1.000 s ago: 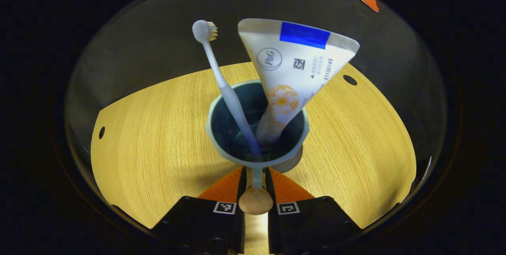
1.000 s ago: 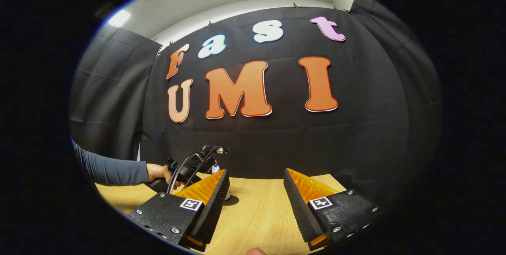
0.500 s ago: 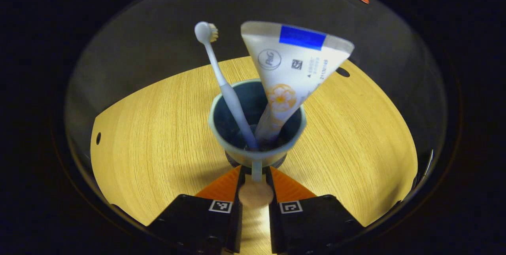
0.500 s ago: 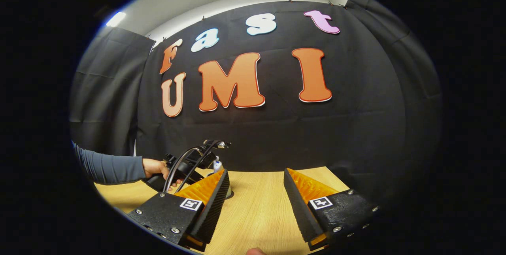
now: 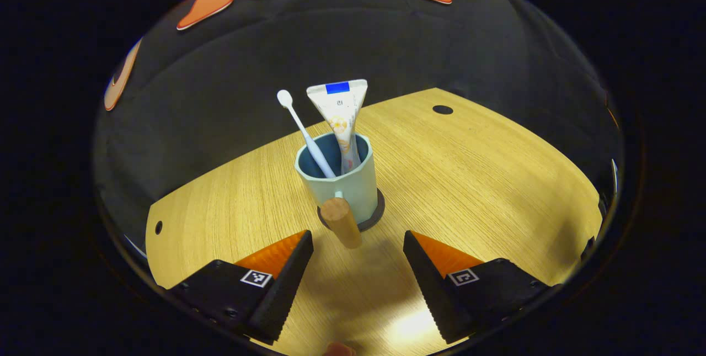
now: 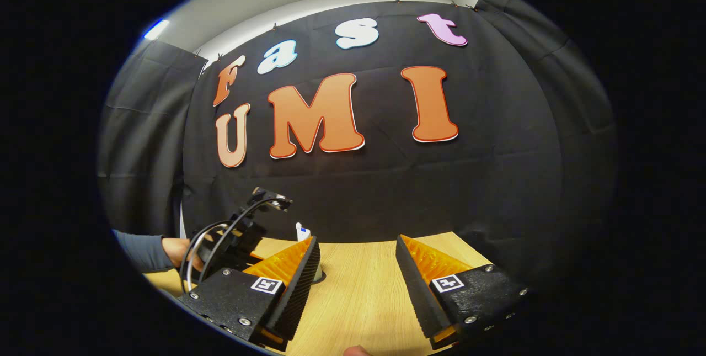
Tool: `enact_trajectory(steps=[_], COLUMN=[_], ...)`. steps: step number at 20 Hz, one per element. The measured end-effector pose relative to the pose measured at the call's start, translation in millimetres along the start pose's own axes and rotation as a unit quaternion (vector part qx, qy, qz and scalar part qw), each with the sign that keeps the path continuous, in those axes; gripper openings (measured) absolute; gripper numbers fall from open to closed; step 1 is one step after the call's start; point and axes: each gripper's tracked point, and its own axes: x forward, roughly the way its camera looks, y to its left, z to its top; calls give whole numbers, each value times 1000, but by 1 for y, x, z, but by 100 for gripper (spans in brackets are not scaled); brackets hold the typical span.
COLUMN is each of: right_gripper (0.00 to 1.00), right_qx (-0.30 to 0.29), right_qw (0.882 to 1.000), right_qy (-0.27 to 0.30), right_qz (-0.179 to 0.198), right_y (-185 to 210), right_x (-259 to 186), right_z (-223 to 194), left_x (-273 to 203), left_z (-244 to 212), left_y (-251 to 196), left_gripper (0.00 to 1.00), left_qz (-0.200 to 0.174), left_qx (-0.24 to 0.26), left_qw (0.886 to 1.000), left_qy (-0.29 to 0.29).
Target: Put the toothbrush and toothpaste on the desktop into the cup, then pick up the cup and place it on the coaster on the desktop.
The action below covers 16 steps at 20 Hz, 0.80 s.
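So the left tool (image 5: pixel 357 245) has let go of the cup (image 5: pixel 345 179) handle and backed off, fingers spread; cup (toothbrush (image 5: pixel 305 132), toothpaste (image 5: pixel 339 113) inside) sits on the coaster (image 5: pixel 375 218), mid-frame on the worktop (image 5: pixel 485 179); right tool (image 6: pixel 357 267) hangs spread too; task looks done.

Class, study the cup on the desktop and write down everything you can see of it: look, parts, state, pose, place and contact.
The cup is a pale grey-green mug with a darker blue inside and a round, wood-looking handle that points toward the camera. It stands upright on a dark round coaster on the wooden desktop. A white toothbrush and a toothpaste tube stand in it, leaning on its rim. The left gripper is open in front of it, fingers clear of the handle.
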Motion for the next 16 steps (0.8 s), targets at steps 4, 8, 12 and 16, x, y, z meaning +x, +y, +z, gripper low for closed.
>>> enact_trajectory(steps=[4,8,12,16], right_gripper=[83,83,83,83], right_qx=[0,-26,-43,-61], right_qw=[1000,1000,999,997], right_qy=[-7,-14,-26,-44], right_qz=[-3,-6,13,29], right_y=[16,35,69,95], right_x=[12,21,33,47], right_z=[-2,-2,-10,-12], left_x=[-25,-62,-97,-126], left_z=[3,14,16,26], left_y=[11,40,62,76], left_gripper=[100,99,99,99], left_qz=[22,83,135,157], left_qx=[-16,-31,-42,-68], left_qw=[998,985,962,937], left_qy=[-59,-146,-234,-306])
